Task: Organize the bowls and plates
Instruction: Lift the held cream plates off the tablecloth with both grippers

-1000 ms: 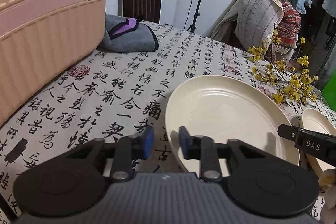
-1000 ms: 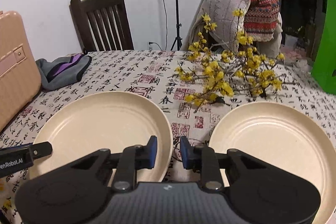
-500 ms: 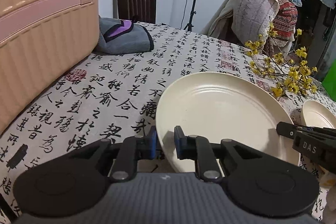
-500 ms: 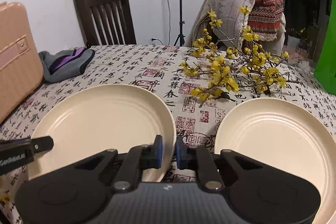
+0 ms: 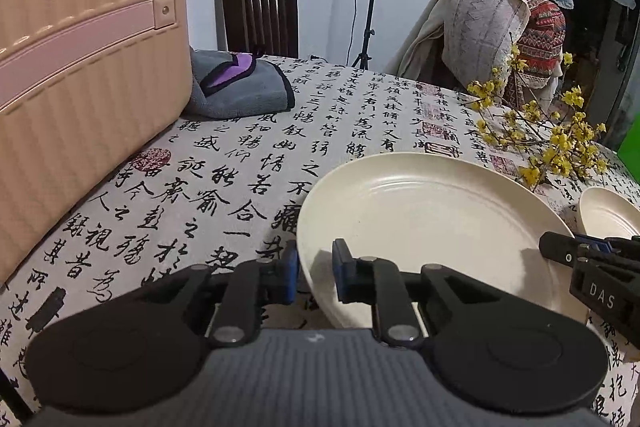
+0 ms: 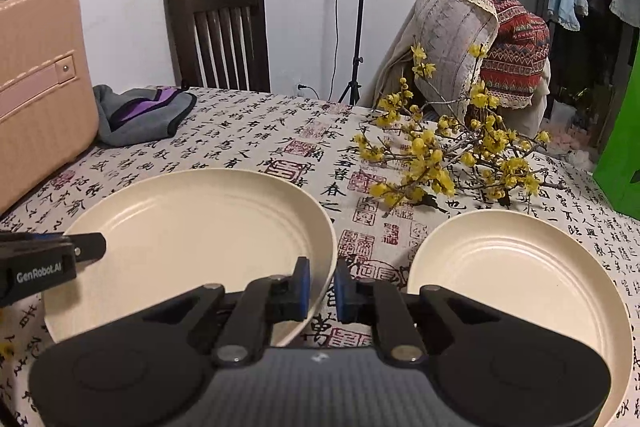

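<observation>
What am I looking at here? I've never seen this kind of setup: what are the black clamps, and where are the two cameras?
No robot: a person holds a two-finger clamp in each hand, with a camera on each looking along its fingers. One view rides the left gripper, the other the right gripper. Both are shut on opposite edges of the large cream plate. A second plate lies beside it, untouched. Also on the printed tablecloth: yellow flower branches, a grey cloth and a pink suitcase.
</observation>
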Demonstrator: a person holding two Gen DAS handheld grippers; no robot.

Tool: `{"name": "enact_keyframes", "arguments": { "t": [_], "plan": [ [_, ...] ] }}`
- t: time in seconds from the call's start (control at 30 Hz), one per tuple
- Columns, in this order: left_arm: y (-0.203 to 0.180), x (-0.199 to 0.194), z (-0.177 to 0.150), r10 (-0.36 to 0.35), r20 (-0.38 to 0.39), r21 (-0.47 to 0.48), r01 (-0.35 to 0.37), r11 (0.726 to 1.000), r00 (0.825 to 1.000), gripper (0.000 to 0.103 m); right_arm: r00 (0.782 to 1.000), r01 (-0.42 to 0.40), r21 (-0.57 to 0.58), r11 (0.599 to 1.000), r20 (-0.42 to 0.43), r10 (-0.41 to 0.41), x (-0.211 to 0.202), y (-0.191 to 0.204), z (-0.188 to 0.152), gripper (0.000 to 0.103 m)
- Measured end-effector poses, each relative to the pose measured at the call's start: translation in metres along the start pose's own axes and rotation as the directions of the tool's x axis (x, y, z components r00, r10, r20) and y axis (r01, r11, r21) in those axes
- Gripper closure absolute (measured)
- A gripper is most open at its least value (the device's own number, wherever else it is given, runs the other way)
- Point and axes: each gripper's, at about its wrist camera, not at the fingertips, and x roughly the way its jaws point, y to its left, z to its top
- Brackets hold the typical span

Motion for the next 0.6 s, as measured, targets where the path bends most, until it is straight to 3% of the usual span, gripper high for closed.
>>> {"name": "enact_keyframes", "arguments": {
  "t": [0.6],
  "plan": [
    [0.0,0.006,-0.001,0.0,-0.015,0.004,0.0,1.0,1.0,0.085,0.998,-0.037,0.104,0.994,-0.054,0.043,0.016,-0.015,0.002,0.086]
  ]
}}
